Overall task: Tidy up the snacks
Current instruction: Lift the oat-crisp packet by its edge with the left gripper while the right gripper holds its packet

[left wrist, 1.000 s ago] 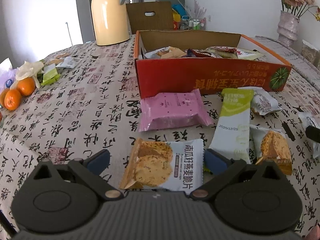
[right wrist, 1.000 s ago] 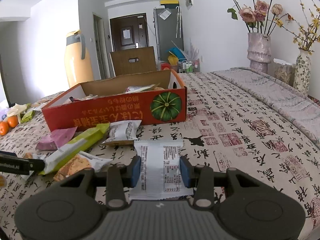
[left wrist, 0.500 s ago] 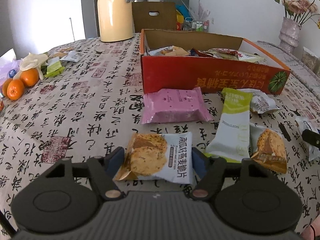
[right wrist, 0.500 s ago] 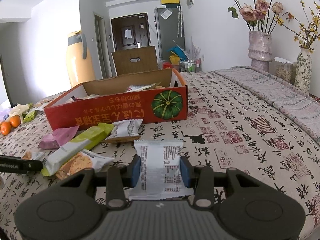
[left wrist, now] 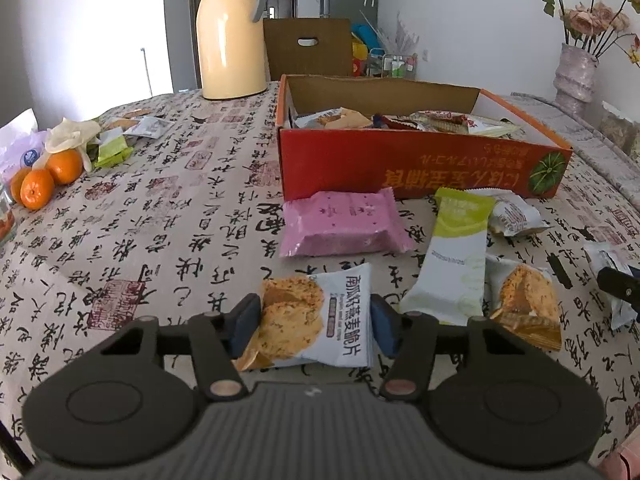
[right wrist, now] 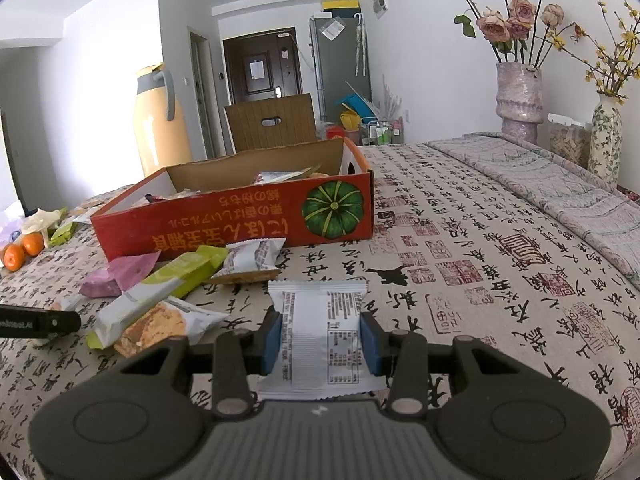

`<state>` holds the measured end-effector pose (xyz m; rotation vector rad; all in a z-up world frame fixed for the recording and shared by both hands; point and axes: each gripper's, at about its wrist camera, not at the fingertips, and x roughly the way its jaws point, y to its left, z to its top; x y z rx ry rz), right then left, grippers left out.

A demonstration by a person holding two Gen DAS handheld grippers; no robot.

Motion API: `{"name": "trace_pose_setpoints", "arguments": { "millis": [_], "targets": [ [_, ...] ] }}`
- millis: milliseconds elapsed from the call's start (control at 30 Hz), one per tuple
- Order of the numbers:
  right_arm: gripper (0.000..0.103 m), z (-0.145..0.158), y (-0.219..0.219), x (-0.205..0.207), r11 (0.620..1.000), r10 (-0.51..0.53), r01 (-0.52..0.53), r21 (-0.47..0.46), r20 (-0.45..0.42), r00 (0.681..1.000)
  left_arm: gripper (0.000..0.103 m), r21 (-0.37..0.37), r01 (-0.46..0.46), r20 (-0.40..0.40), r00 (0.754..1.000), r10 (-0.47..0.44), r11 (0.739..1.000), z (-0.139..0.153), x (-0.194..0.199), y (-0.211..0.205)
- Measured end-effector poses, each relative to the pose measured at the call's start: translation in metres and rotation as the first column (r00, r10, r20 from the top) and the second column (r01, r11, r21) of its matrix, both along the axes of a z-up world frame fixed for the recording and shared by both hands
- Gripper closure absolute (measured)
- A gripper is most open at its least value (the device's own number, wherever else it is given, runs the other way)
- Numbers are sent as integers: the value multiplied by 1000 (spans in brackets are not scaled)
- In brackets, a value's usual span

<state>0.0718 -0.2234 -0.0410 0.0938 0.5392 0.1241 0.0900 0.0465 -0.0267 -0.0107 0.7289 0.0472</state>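
A cracker packet (left wrist: 296, 320) printed with round biscuits sits between the blue pads of my left gripper (left wrist: 314, 320). Its jaws are closing and both pads touch the packet's sides, which look pinched in. My right gripper (right wrist: 320, 336) is shut on a white packet (right wrist: 316, 312) lying back side up on the tablecloth. Beyond both stands the open red box (left wrist: 400, 164), holding several snacks. In front of it lie a pink packet (left wrist: 340, 224), a green and white bar (left wrist: 456, 256), a second cracker packet (left wrist: 524, 304) and a small white packet (left wrist: 512, 216).
A yellow thermos jug (left wrist: 232, 32) stands at the table's far side beside a chair back (left wrist: 308, 48). Oranges (left wrist: 44, 180) and wrappers lie at the left edge. Two flower vases (right wrist: 518, 100) stand far right behind a folded grey cloth (right wrist: 560, 184).
My left gripper's jaws have come in from wide open to the sides of the cracker packet. The right gripper and its white packet have not moved.
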Motion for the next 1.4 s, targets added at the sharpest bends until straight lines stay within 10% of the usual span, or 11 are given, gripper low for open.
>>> {"name": "trace_pose_setpoints", "arguments": {
  "millis": [267,433,900,1000,1400],
  "targets": [
    [63,-2,0,0,1000,3,-3,2,-5,1000,8,4,-52,-14,999,52,999,-3,4,6],
    [63,-4,-1,1,1000,6,-6,7,-10,1000,8,-30,-75,-47,996,74,997,-10,9,14],
    [63,-10,3,2,999,34,-34,14,-24,999,42,-18,-74,21,997,74,997,-7,-5,14],
    [63,-10,3,2,999,33,-33,14,-23,999,66,-18,-62,20,998,63,998,-7,-4,13],
    [63,-11,3,1,999,32,-32,14,-21,999,86,-22,-37,40,998,38,999,-3,-8,9]
  ]
}}
